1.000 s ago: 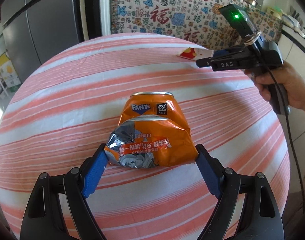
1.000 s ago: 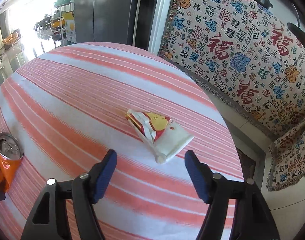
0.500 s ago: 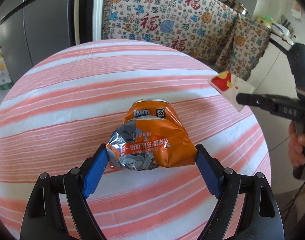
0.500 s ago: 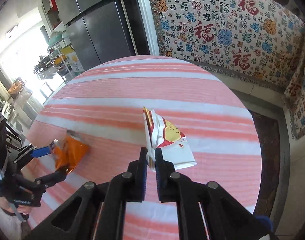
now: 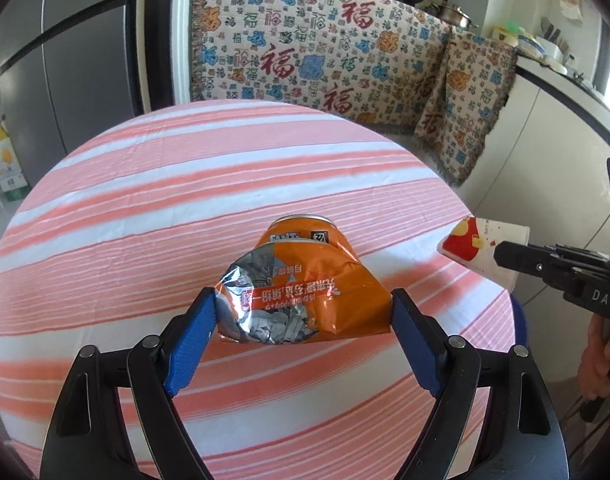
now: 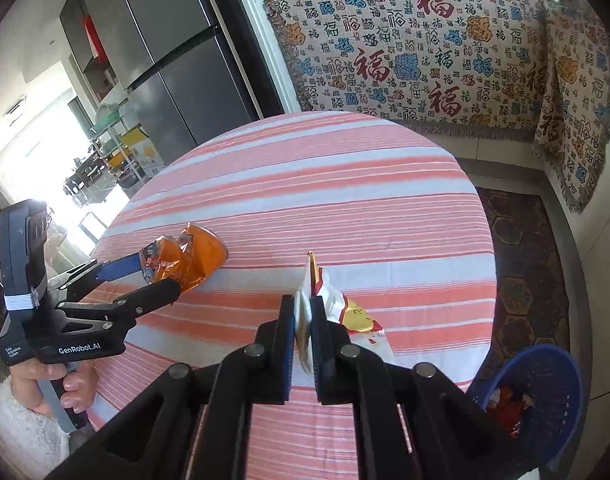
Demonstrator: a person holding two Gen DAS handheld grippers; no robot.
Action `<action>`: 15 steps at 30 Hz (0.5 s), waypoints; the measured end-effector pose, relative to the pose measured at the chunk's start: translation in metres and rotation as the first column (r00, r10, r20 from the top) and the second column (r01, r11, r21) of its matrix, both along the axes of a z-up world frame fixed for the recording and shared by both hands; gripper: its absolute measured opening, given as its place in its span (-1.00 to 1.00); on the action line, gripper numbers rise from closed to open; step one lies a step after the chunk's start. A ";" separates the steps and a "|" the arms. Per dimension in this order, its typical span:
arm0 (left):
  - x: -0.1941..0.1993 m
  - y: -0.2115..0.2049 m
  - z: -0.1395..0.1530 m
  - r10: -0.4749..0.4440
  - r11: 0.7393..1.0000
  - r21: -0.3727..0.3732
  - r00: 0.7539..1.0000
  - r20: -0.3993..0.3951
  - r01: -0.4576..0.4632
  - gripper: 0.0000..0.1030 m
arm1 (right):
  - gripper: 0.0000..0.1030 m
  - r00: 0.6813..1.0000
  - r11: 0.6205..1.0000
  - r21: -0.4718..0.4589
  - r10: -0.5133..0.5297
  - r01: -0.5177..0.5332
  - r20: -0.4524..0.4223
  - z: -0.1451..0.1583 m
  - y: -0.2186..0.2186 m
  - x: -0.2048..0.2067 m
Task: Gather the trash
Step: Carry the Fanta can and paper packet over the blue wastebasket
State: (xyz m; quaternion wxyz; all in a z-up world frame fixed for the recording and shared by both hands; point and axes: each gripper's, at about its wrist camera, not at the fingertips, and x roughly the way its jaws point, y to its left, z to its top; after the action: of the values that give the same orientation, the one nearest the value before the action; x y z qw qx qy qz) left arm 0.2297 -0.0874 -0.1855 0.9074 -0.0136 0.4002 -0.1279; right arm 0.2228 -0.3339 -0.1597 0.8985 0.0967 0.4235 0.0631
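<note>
We hold both pieces of trash clear of the striped table [image 6: 345, 184], so each can be carried off without dragging on the cloth. Our left gripper [image 5: 303, 316] is closed wide across the crushed orange can [image 5: 301, 292], its blue pads pressing the flattened sides, since the dented body gives no narrower hold. Our right gripper [image 6: 304, 312] pinches the white paper wrapper [image 6: 357, 316] by its thin edge, nearly closed, and the blue bin [image 6: 545, 384] beside the table seems the likely destination.
</note>
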 end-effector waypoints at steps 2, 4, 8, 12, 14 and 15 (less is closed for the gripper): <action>-0.003 0.001 0.002 0.013 1.000 0.000 1.000 0.003 -0.013 0.67 | -0.85 1.000 1.000 0.017 0.000 0.000 0.014 0.003 -0.003 -0.002; -0.004 0.001 0.004 0.013 1.000 0.000 1.000 0.017 -0.013 0.67 | -0.85 1.000 1.000 0.017 -0.002 0.001 0.024 0.004 -0.005 -0.003; -0.005 0.001 0.012 0.026 1.000 0.006 0.999 0.032 -0.026 0.67 | -0.85 0.999 1.000 0.031 -0.007 0.006 0.040 0.008 -0.010 -0.007; -0.006 -0.003 0.017 0.031 0.999 0.021 0.999 0.041 -0.032 0.67 | -0.85 0.999 0.999 0.031 -0.008 0.007 0.054 0.012 -0.013 -0.010; -0.006 -0.006 0.019 0.030 0.999 0.030 0.999 0.043 -0.031 0.67 | -0.85 0.998 0.999 0.032 -0.011 0.009 0.059 0.015 -0.015 -0.013; -0.007 -0.008 0.021 0.029 0.999 0.033 0.999 0.044 -0.031 0.67 | -0.85 0.998 0.999 0.031 -0.011 0.010 0.061 0.015 -0.015 -0.014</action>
State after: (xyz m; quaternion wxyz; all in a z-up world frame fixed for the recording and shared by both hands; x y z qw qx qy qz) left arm 0.2231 -0.0954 -0.1650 0.9177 -0.0014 0.3823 -0.1077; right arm 0.2086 -0.3490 -0.1442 0.9097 0.1108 0.3945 0.0678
